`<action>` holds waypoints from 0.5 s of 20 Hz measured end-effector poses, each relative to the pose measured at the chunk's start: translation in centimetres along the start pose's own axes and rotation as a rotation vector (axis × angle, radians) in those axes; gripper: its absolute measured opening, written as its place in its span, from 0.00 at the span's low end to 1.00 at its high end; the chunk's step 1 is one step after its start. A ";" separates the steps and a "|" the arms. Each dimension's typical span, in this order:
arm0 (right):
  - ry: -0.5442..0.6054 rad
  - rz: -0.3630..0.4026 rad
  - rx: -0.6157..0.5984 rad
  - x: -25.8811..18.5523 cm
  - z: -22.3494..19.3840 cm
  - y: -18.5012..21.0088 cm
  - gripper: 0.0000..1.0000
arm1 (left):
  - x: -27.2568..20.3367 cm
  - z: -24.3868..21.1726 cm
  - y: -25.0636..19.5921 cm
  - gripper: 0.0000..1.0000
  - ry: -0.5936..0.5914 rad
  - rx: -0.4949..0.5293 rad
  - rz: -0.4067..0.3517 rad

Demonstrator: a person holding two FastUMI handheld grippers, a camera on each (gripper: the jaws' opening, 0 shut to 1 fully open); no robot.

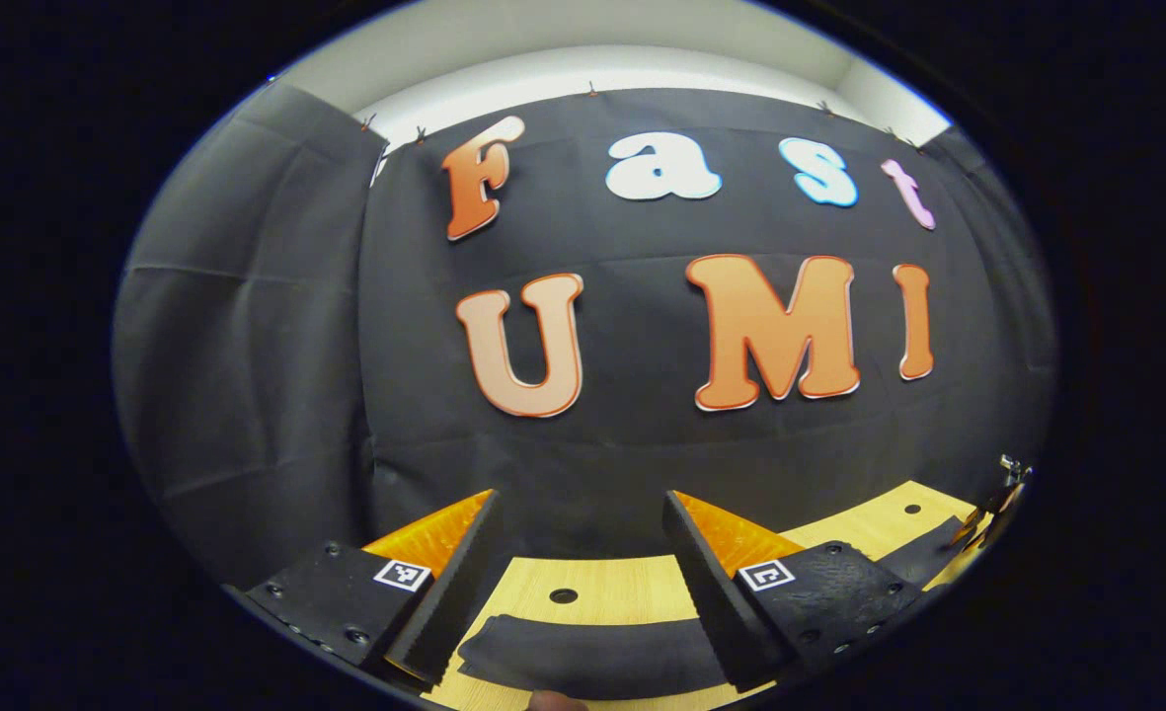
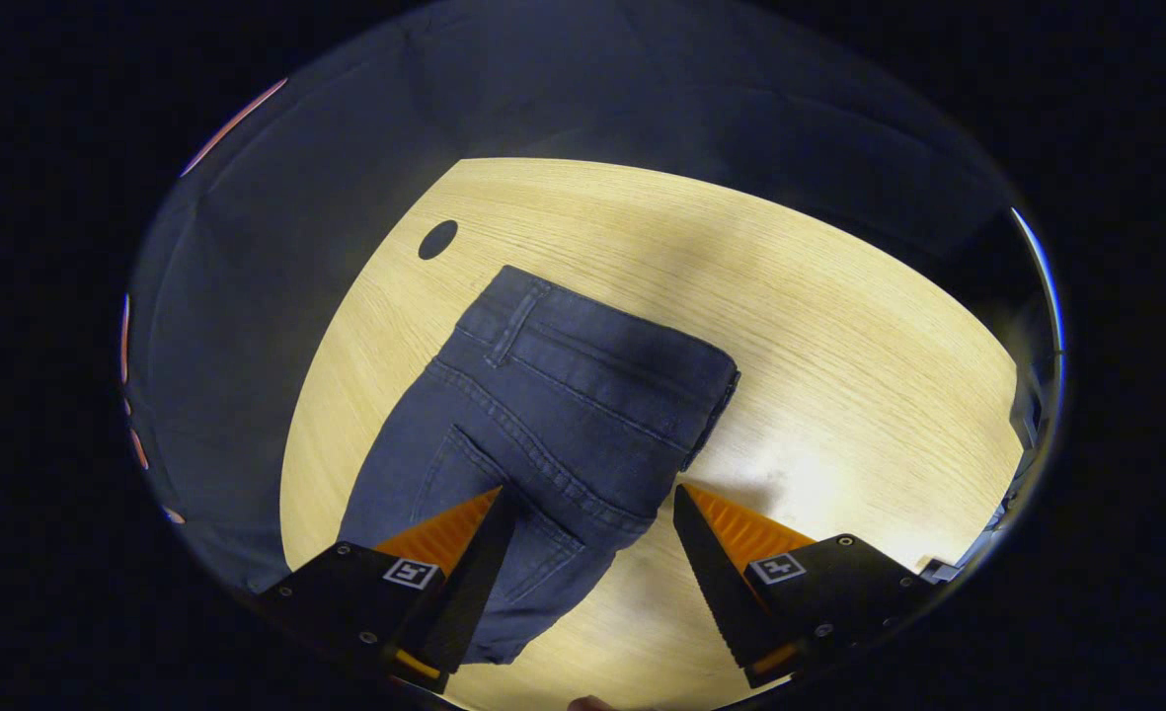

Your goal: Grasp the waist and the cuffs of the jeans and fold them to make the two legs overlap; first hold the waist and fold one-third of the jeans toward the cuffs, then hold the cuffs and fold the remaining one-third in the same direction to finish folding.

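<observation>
Two grippers are in play, and both stand with their jaws wide apart, holding nothing. In the right gripper view the right gripper (image 2: 592, 553) looks down on the jeans (image 2: 563, 415), which lie flat on the wooden table (image 2: 839, 326). The waistband (image 2: 602, 346) is at the far end, with a belt loop visible on it, and the back pocket seams run toward the camera. The garment looks narrow, like one leg's width, so I judge that the two legs already overlap; the cuffs are out of this picture, so I cannot confirm it fully. The left finger of this gripper is over the cloth near the pocket, the right finger over bare wood just beside the jeans' edge.

In the left gripper view the left gripper (image 1: 583, 563) points almost level toward the booth wall, and a dark strip of the jeans (image 1: 583, 652) lies on the table (image 1: 592, 583) between its fingers, low in the picture.

The step in hand seems to be the first third-fold from the waist. The next move calls for both grippers to reach the two corners of the waistband, close on both layers, then lift and carry it toward the cuffs without dragging the legs apart
</observation>
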State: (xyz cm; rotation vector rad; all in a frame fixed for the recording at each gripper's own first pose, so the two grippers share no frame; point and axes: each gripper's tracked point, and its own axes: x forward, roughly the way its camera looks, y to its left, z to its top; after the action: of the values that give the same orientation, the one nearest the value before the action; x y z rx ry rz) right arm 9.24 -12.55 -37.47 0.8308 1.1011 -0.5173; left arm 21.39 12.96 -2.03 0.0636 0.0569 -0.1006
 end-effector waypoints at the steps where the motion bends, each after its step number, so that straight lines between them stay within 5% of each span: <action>1: -0.021 0.001 0.003 -0.1 0.4 0.1 0.99 | -0.2 0.2 -1.0 1.00 -0.003 0.001 -0.009; 5: -0.040 -0.018 0.009 0.0 1.0 -0.5 0.93 | -0.9 0.6 -3.7 1.00 -0.022 0.030 0.006; 7: -0.058 -0.030 -0.008 0.3 1.3 -0.9 0.74 | -1.6 0.4 -5.0 1.00 -0.018 0.020 -0.006; 8: -0.073 -0.030 -0.002 0.7 1.2 -0.5 0.51 | -1.9 0.1 -5.7 1.00 -0.010 0.011 -0.017; 10: -0.138 -0.031 -0.028 2.3 1.4 0.3 0.32 | -1.8 -0.7 -6.1 0.99 0.020 0.002 -0.003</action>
State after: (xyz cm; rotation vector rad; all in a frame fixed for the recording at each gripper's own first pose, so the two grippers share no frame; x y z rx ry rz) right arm 11.17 -13.42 -39.16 0.7440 0.9930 -0.5756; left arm 18.92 7.14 -3.01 0.0666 0.0768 -0.1034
